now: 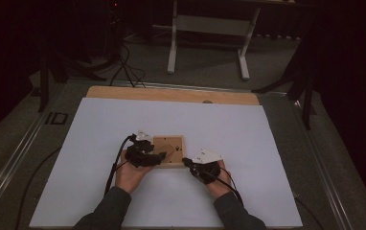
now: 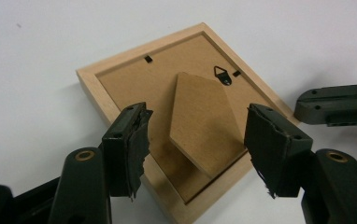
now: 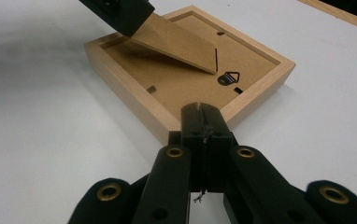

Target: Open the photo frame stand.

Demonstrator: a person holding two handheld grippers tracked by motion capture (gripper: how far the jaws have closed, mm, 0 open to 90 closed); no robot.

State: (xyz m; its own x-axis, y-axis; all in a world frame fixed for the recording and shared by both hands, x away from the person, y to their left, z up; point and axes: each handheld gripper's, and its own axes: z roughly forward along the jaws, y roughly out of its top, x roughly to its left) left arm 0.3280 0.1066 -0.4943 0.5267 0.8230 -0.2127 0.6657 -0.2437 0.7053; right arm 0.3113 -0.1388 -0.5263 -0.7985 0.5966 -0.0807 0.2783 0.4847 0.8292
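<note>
A light wooden picture frame (image 1: 174, 143) lies face down on the white sheet, its brown backing board up. Its cardboard stand flap (image 2: 200, 107) is tilted up from the backing (image 3: 176, 42). My left gripper (image 2: 198, 119) hovers over the frame (image 2: 120, 74), open, with one jaw on each side of the flap and a gap at both pads. In the high view the left gripper (image 1: 158, 156) sits at the frame's near left part. My right gripper (image 3: 200, 112) is shut on nothing, its tips against the frame's near edge (image 3: 120, 88), and it reaches in from the right (image 1: 187, 162).
The white sheet (image 1: 248, 139) covers a wooden table whose bare far edge (image 1: 171, 94) shows beyond it. A small black hanger hook (image 2: 222, 74) is fixed to the backing. Cables trail from both grippers toward the person. A white table stand (image 1: 210, 28) is on the floor behind.
</note>
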